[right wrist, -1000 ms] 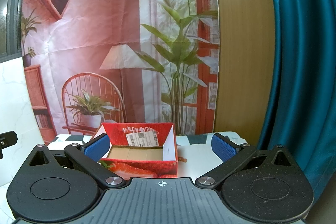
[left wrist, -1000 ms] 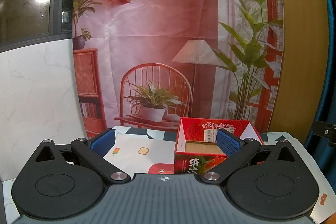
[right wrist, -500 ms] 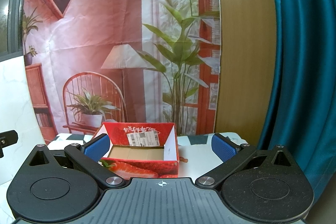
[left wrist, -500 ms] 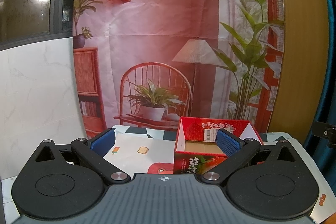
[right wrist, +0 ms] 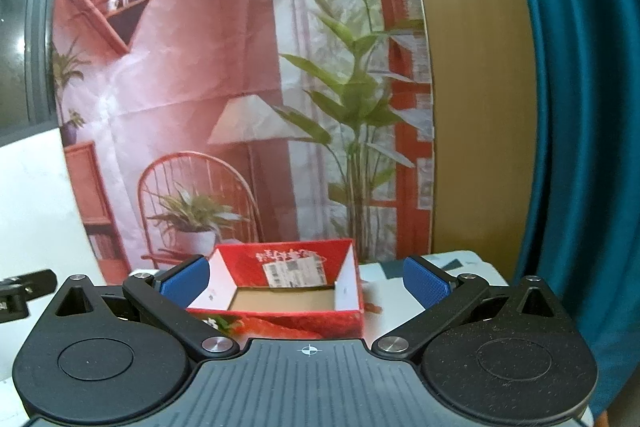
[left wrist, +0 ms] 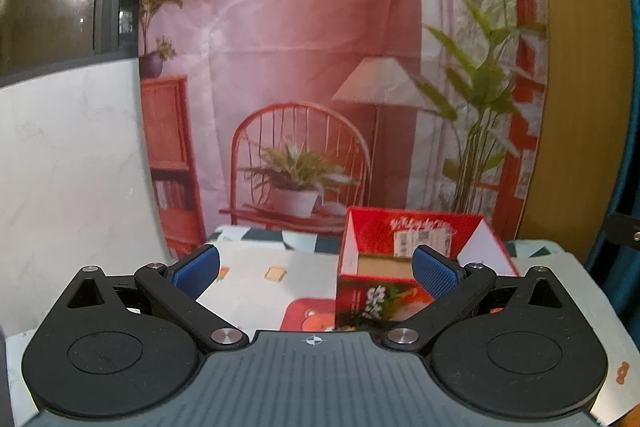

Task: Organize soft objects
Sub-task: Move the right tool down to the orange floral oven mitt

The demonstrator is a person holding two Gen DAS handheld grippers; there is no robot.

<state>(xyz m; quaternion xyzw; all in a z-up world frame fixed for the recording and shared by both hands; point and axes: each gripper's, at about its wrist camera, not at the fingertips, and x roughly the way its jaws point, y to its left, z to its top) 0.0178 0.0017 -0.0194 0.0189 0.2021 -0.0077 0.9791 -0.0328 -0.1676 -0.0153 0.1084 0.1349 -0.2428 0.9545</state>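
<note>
Hovering above the patterned tablecloth (left wrist: pixel 256 291) with the left gripper (left wrist: pixel 316 267) spread wide, both blue pads (left wrist: pixel 196 267) well apart and holding nothing. Doing likewise with the right gripper (right wrist: pixel 306 281), fingers fully parted and empty. Facing the open red strawberry carton (right wrist: pixel 296 291), sitting at about 12 o'clock in the right wrist view and at about 2 o'clock in the left, its brown cardboard floor looking bare. Finding no soft object anywhere in either view, so unable to tell where the things to be sorted are lying. Risking, from here, a blind descent: searching low with the cameras angled at the printed backdrop (left wrist: pixel 320 67) and clipping the carton's thin upright flaps, tipping or sliding the light box toward the table edge near the teal curtain (right wrist: pixel 580 147). Also risking the two grippers crossing over the same box and knocking together.
</note>
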